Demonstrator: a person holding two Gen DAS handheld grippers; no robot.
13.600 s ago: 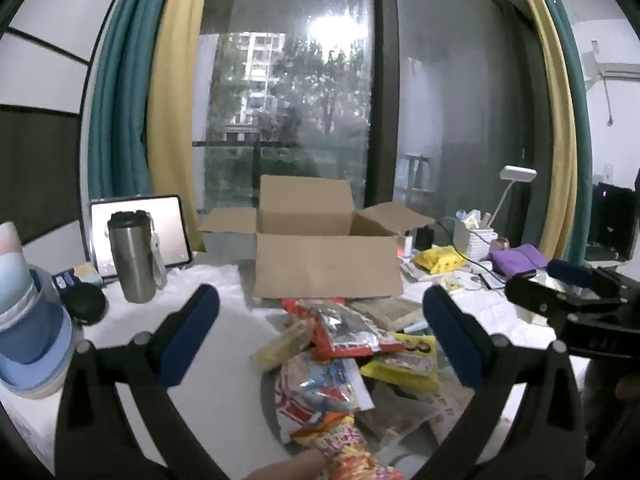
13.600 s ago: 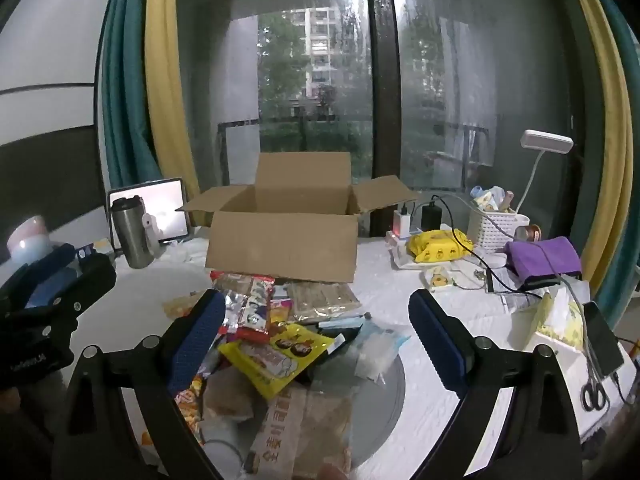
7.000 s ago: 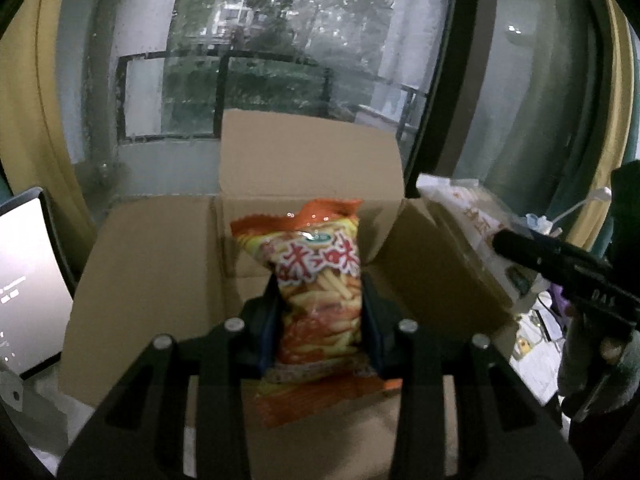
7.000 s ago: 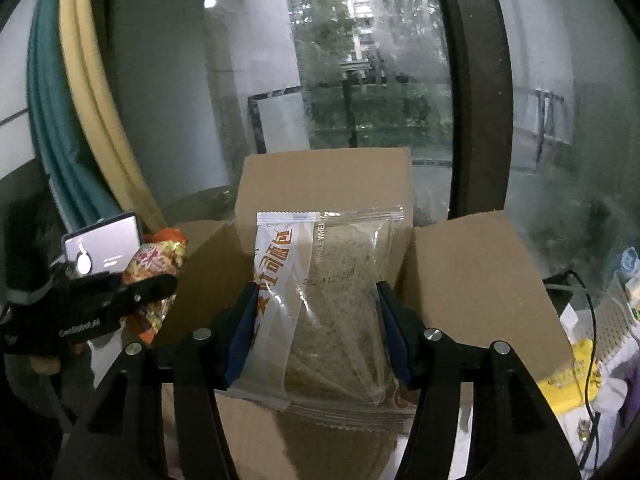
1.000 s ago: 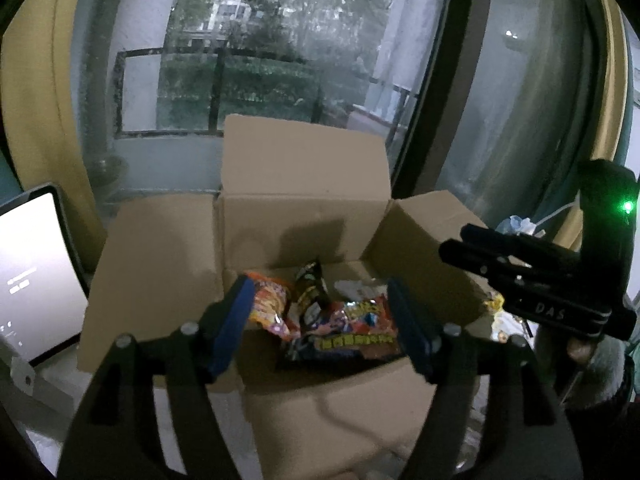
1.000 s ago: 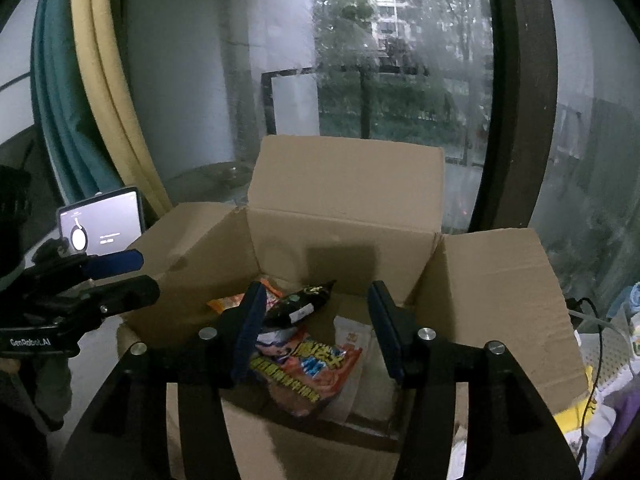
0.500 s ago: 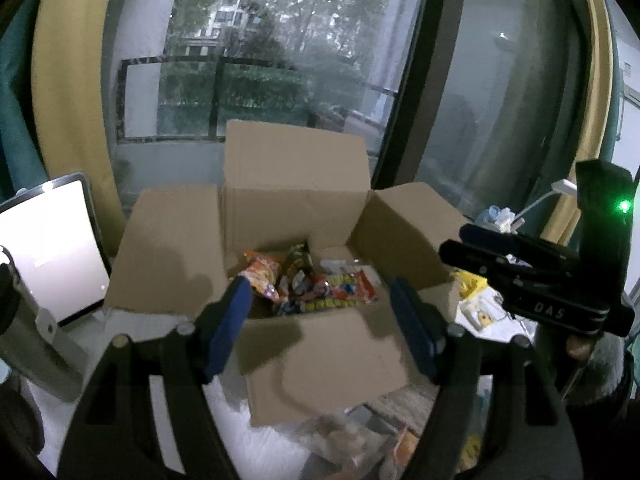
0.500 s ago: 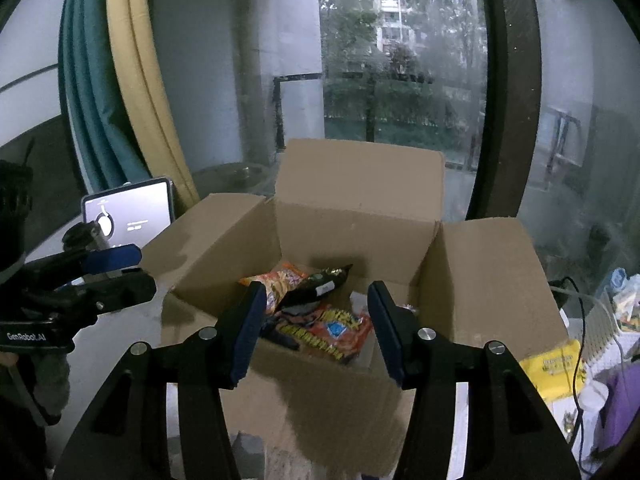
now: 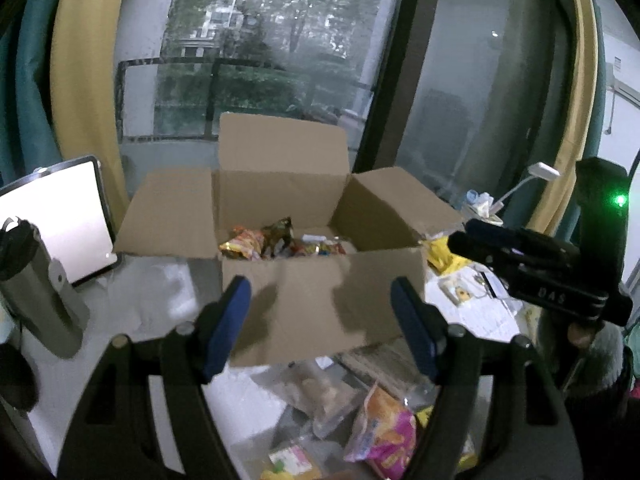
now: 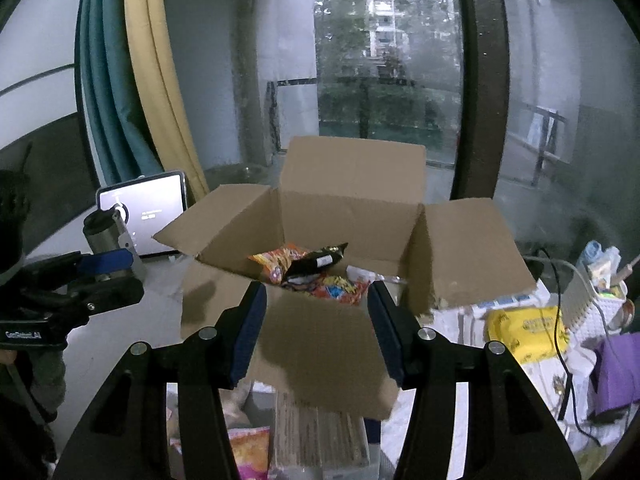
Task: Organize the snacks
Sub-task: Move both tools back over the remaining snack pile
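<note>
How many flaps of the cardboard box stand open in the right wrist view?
3: the back flap stands upright, the left flap and the right flap spread outward. A front flap may be hidden.

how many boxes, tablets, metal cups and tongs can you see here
box: 1
tablet: 1
metal cup: 1
tongs: 2, the left tongs and the right tongs
total: 5
</note>
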